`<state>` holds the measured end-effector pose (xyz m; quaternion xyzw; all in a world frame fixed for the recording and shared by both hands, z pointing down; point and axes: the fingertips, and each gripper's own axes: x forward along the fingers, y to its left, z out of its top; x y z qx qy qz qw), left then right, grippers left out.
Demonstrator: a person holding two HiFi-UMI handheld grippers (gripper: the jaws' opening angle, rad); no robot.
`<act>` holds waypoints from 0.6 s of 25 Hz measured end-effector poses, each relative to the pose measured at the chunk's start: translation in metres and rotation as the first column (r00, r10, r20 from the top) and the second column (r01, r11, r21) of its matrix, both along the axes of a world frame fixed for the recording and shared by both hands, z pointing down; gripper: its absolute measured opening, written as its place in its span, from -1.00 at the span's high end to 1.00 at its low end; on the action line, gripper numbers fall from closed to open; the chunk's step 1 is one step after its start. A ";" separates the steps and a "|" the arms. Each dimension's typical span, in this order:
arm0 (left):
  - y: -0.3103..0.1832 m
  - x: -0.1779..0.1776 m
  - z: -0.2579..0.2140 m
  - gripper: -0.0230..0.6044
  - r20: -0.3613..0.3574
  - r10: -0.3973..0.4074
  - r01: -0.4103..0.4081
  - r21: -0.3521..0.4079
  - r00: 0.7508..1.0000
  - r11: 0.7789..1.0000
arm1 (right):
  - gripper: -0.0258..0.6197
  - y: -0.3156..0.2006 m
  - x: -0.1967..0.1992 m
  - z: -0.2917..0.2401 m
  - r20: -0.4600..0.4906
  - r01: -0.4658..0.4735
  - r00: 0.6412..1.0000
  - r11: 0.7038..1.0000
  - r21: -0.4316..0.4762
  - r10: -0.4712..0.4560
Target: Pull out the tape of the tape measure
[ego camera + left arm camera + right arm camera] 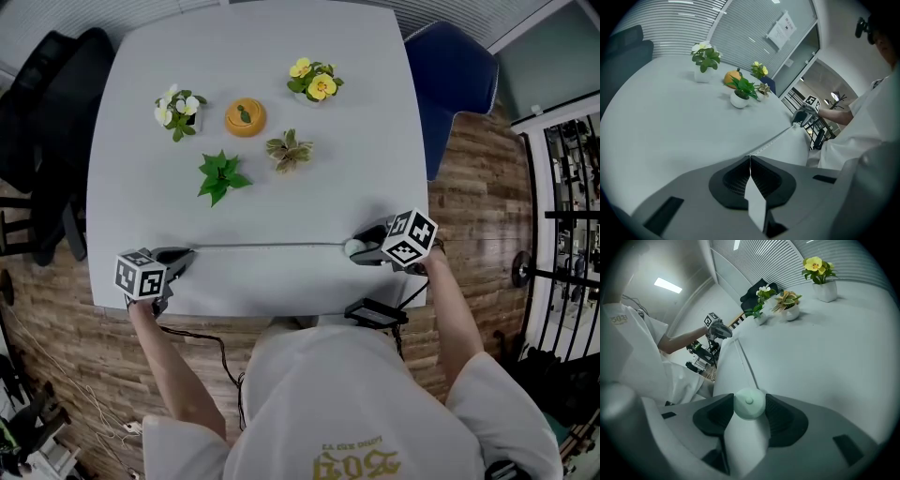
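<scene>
On one pale grey table (281, 211) I count two grippers, one tape measure, four small potted plants and one orange pumpkin-shaped ornament (245, 117). The tape measure is a small, round, pale green case (749, 403) with a little button at its centre. My right gripper (361, 251) clamps it between its pads at the table's near edge. A thin white tape (272, 246) runs straight along that edge to my left gripper (186, 254), whose jaws are pinched together on the tape's end. Farther back stand a white-flowered plant (176, 108), a yellow-flowered plant (314, 81), a green-leaved plant (220, 175) and a pale-leaved plant (289, 149).
</scene>
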<state>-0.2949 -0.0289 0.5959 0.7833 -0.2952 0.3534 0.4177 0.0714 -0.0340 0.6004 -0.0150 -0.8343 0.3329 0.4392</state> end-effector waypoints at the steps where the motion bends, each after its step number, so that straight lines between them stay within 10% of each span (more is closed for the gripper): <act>1: 0.000 0.001 0.000 0.90 -0.001 -0.001 0.001 -0.002 1.000 1.000 | 0.22 0.000 0.000 0.000 0.001 -0.002 1.000 1.000 0.000 0.002; 15: -0.004 0.032 0.002 0.90 -0.025 0.033 -0.033 -0.011 0.999 0.999 | 0.22 0.002 -0.016 -0.001 0.034 -0.006 0.999 1.000 0.000 0.006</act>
